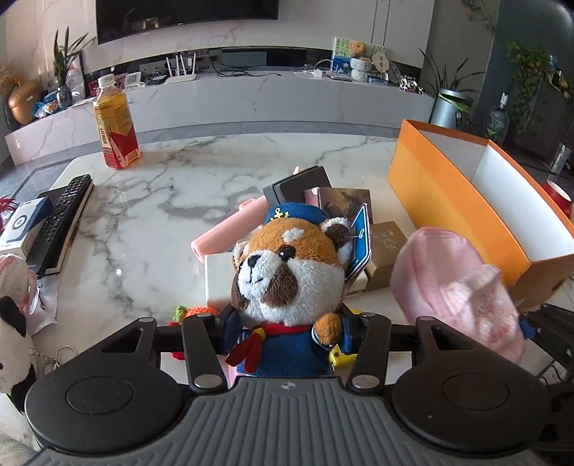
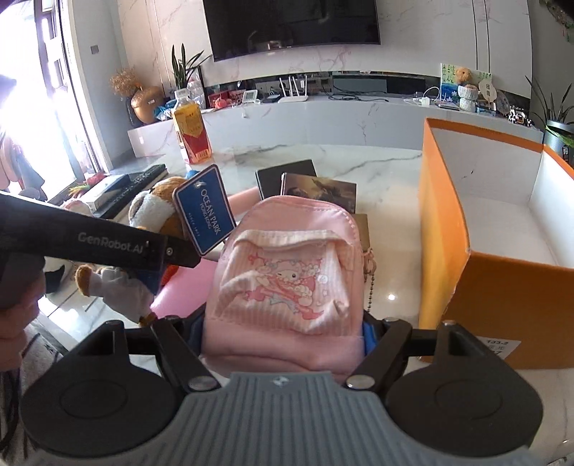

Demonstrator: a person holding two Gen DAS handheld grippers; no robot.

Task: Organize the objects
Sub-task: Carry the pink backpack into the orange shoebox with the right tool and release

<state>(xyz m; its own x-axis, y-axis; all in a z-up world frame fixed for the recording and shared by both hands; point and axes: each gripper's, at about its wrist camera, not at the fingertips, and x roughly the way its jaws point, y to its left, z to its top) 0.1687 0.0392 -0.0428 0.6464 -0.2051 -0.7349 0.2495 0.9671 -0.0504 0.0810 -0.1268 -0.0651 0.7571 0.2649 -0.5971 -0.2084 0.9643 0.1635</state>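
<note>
Plush red-panda toy (image 1: 287, 283) in left tongs (image 1: 288, 331), ribbed pink pouch (image 2: 283, 283) in right tongs (image 2: 287, 329).

Wall-mounted television (image 2: 294, 27) above a marble console (image 1: 280, 95) (white router (image 1: 180, 71) on top), potted plants (image 1: 448, 96) nearby.

The left gripper (image 1: 287, 322) is clamped at both sides of something; the right gripper (image 2: 283, 329) likewise, angled downward.

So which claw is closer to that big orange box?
The right one. The right claw, clamped on the pink mini backpack, is just beside the orange box. The left claw, gripping the plush sailor toy, sits farther away.
</note>
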